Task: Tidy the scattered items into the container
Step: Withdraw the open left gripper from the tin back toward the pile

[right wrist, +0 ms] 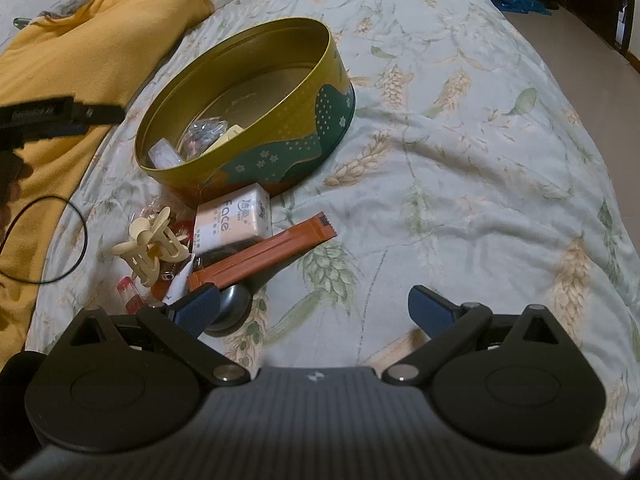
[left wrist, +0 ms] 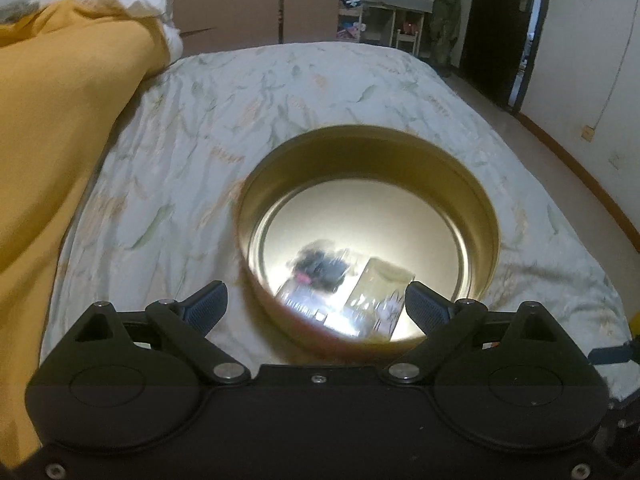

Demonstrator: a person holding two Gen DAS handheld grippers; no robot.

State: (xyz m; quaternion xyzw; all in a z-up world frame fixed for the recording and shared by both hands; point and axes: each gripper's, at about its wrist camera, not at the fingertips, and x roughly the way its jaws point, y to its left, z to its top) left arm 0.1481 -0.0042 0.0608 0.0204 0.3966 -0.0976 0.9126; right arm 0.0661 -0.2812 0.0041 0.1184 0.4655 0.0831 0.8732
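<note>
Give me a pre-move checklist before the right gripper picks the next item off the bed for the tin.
1. Right gripper open and holding nothing: ok.
2. Left gripper open, holding nothing, above the tin's near rim: ok.
3. Tin upright with its lid off: ok.
4. Free room in the tin: ok; only a few items lie at its near side.
5. Items left to tidy: not ok; tissue pack, orange sachet, cream hair claw and dark round object lie on the bedspread.
6. Clean grasp: cannot tell; the items overlap in a pile.
</note>
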